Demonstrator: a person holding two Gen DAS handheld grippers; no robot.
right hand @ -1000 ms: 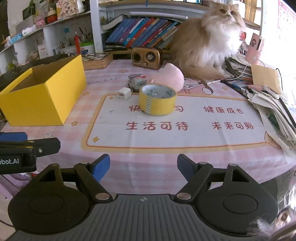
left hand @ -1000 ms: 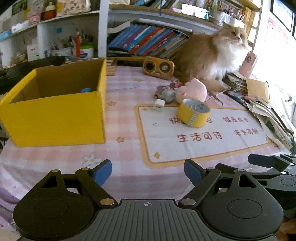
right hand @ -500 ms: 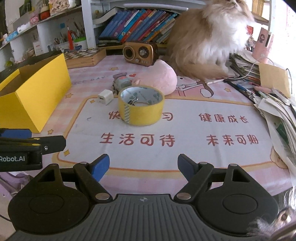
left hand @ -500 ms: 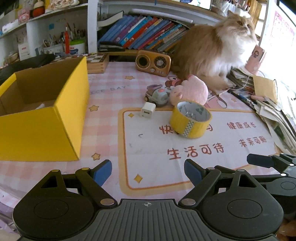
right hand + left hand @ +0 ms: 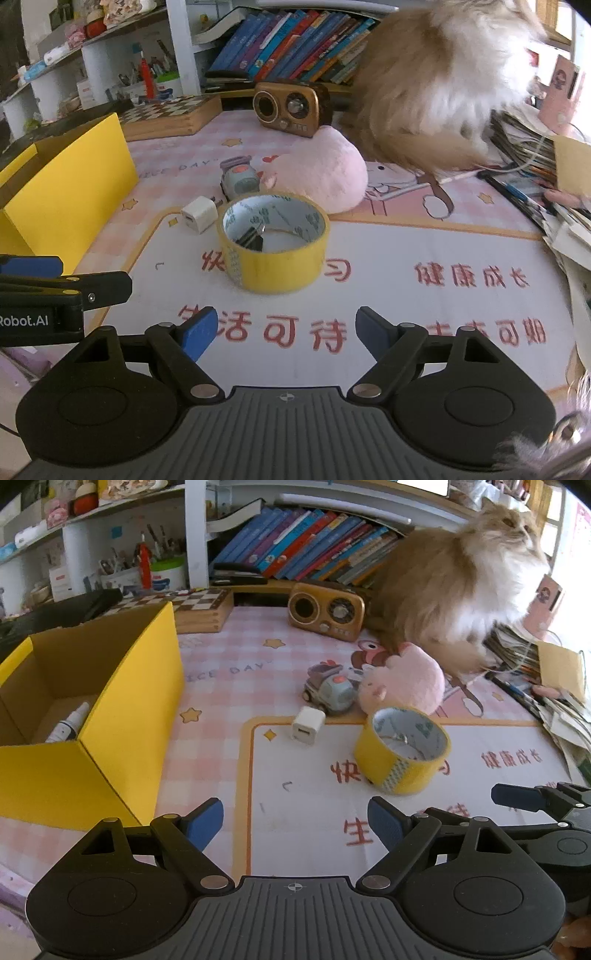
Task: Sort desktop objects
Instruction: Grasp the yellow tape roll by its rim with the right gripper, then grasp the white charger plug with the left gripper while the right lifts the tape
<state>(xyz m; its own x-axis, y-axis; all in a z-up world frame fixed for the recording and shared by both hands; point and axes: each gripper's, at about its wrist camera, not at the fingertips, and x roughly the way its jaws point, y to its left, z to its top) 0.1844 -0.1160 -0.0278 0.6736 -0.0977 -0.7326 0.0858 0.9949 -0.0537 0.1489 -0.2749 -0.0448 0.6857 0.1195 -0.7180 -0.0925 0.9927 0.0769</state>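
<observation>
Left gripper and right gripper: fingers spread, holding nothing, above the mat. Tape roll lies on the mat just ahead of the right gripper, charger beside it. Yellow box stands to the left.

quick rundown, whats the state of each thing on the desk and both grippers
left gripper: open, empty, above the mat
right gripper: open, empty, facing the tape roll
tape roll: lying flat, hole up, keys inside
yellow box: open-topped, small bottle inside
white charger: on its side beside the tape roll
toy car: upright, touching the pink plush
pink plush: lying by the cat
</observation>
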